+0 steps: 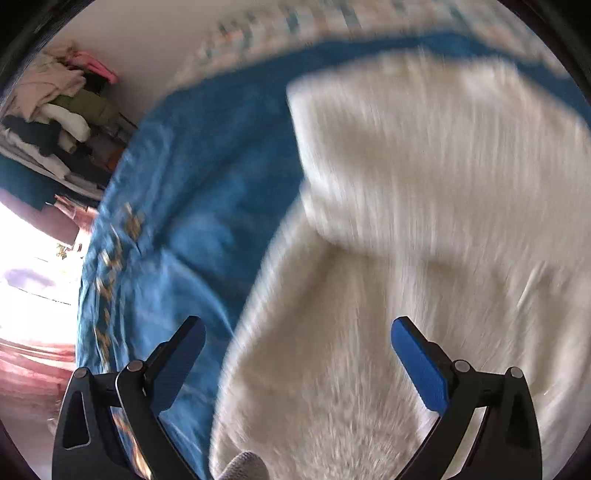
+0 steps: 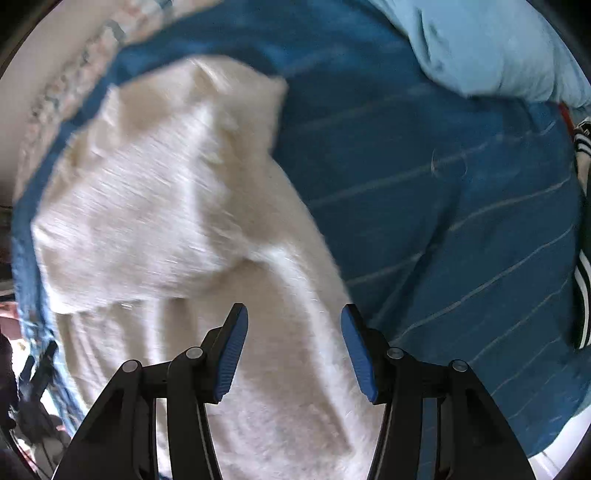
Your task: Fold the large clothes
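A large cream fluffy garment (image 1: 424,229) lies on a blue bedspread (image 1: 207,192), with one part folded over the rest. My left gripper (image 1: 297,354) is open and empty, just above the garment's near left edge. The garment also shows in the right wrist view (image 2: 177,206), on the blue striped bedspread (image 2: 443,206). My right gripper (image 2: 293,347) is open and empty above the garment's near right part. Both views are blurred by motion.
A pile of clothes (image 1: 62,107) sits on a shelf at the far left. A light blue pillow (image 2: 491,44) lies at the back right of the bed. A black-and-white striped item (image 2: 583,236) lies at the right edge. A patterned wall border (image 1: 295,26) runs behind the bed.
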`<move>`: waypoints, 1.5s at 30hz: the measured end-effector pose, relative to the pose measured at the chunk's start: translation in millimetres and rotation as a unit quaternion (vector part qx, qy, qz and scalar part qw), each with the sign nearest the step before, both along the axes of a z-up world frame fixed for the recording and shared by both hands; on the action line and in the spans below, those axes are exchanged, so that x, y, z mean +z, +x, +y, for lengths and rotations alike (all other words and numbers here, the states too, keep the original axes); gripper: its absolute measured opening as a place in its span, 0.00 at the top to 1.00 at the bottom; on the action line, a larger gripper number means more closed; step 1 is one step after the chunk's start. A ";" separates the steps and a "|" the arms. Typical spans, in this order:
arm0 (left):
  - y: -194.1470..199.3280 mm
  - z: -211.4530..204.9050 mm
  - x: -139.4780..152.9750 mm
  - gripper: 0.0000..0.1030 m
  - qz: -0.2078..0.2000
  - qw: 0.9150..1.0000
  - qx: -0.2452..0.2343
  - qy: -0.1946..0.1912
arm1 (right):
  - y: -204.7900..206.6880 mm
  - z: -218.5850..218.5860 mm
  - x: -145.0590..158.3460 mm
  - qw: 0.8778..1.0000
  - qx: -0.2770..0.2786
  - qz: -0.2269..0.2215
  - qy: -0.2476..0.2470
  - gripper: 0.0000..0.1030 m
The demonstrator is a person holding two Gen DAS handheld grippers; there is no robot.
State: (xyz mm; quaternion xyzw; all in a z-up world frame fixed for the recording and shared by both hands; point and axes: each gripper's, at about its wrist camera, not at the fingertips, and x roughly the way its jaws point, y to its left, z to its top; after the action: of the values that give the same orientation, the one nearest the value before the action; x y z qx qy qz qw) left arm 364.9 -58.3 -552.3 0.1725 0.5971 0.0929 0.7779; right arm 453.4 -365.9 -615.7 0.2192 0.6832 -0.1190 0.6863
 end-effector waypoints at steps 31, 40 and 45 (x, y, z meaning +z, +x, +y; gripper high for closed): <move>-59.8 45.8 26.1 0.00 0.006 0.996 0.089 -0.031 | -106.9 -14.0 16.9 0.995 -0.042 0.086 -0.008 0.55; -108.0 -7.7 15.8 0.00 0.007 0.995 0.097 0.035 | -121.9 -31.4 -18.2 0.991 0.049 0.113 -0.048 0.95; -142.5 -45.0 33.7 0.00 -0.008 0.987 0.120 0.110 | -92.8 -59.1 -5.9 0.989 0.097 0.104 0.047 0.74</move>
State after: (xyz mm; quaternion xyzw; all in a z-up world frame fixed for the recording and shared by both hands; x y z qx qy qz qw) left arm 222.4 -103.3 -518.6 0.1835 0.5932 0.2516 0.7424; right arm 360.6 -425.0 -621.6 0.1703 0.7737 -0.0417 0.6088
